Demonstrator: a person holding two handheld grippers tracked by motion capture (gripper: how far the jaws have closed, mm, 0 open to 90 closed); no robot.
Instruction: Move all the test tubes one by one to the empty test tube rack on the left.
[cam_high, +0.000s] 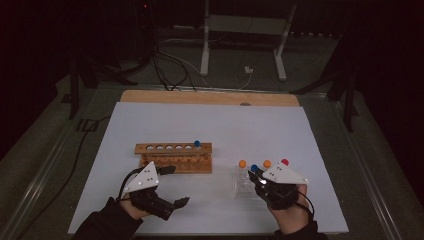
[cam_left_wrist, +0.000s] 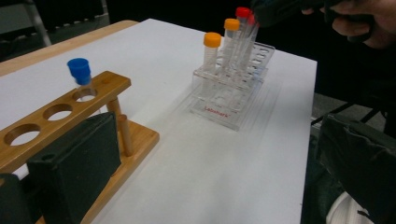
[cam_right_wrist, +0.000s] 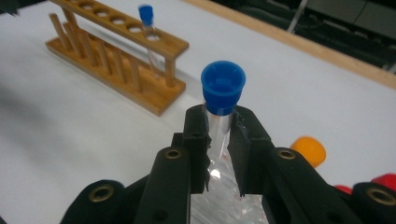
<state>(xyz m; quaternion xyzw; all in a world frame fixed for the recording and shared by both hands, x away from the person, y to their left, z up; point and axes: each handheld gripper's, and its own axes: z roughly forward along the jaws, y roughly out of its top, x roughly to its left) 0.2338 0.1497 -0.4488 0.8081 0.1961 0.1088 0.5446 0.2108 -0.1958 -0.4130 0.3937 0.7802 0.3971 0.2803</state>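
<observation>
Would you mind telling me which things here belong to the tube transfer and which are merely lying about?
In the job:
- blue-capped tube clamped in right gripper
- clear rack
- wooden rack, one blue tube seated
- orange and red tubes

Lying about:
- cables
- table frame

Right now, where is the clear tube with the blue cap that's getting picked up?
The clear plastic blue-capped tube is pinched in the right gripper, over the clear plastic rack on the table's right side in the high view.
</observation>
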